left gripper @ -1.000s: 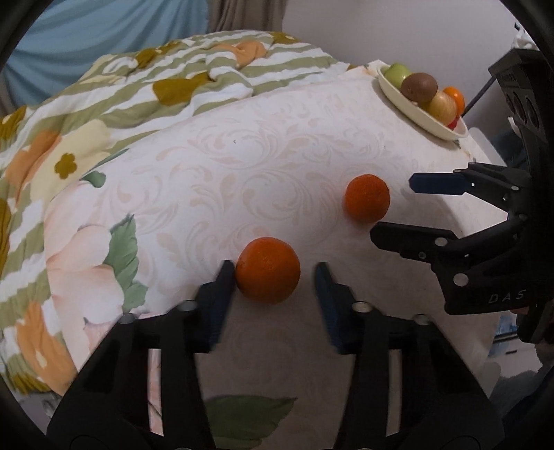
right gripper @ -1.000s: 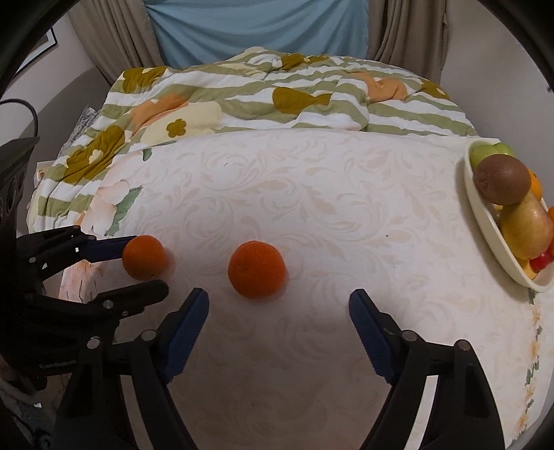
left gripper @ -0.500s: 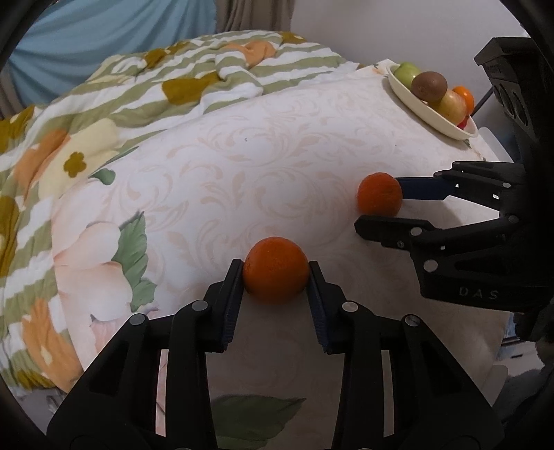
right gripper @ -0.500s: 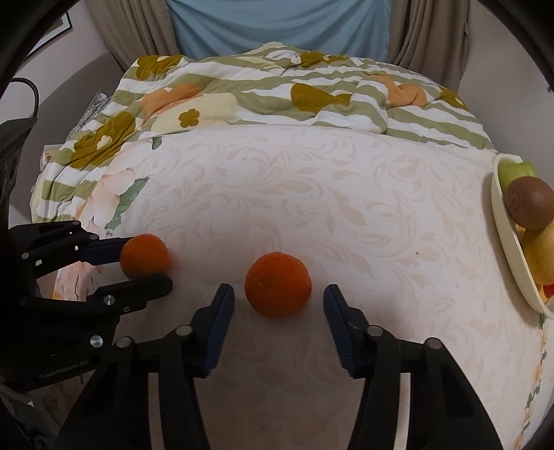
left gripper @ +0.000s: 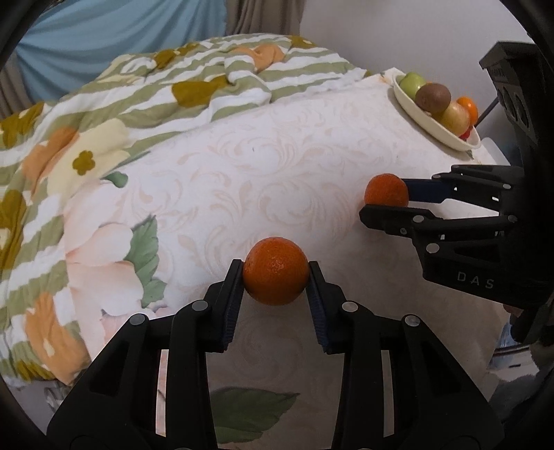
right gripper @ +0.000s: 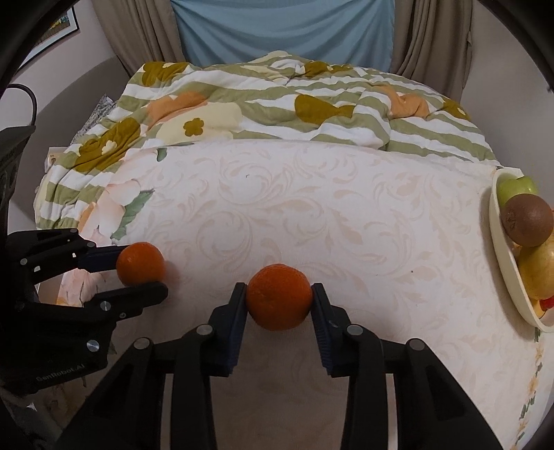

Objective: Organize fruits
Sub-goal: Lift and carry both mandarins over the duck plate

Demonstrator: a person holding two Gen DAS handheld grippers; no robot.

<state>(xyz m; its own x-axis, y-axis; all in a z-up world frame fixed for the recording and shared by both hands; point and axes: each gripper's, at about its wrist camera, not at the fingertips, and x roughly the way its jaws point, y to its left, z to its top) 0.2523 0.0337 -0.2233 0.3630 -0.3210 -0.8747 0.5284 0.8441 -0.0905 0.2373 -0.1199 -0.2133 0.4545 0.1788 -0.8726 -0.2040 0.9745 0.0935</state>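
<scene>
Two oranges are on the cream patterned bed surface. My left gripper (left gripper: 275,277) is shut on one orange (left gripper: 275,270); it also shows in the right wrist view (right gripper: 140,263). My right gripper (right gripper: 278,300) is shut on the other orange (right gripper: 279,297), seen in the left wrist view (left gripper: 386,190) between its fingers. A cream fruit plate (right gripper: 502,256) holds a green apple (right gripper: 517,188), a brown kiwi (right gripper: 528,219), a yellow apple and more fruit at the right edge of the bed.
A rumpled green-striped floral quilt (right gripper: 277,100) lies across the far half of the bed. Curtains (right gripper: 284,31) hang behind it. The bed's right edge drops off beside the plate (left gripper: 429,121).
Both grippers have closed on their oranges: the left closed first, the right moved forward and then closed. Both views have shifted slightly closer to the bed.
</scene>
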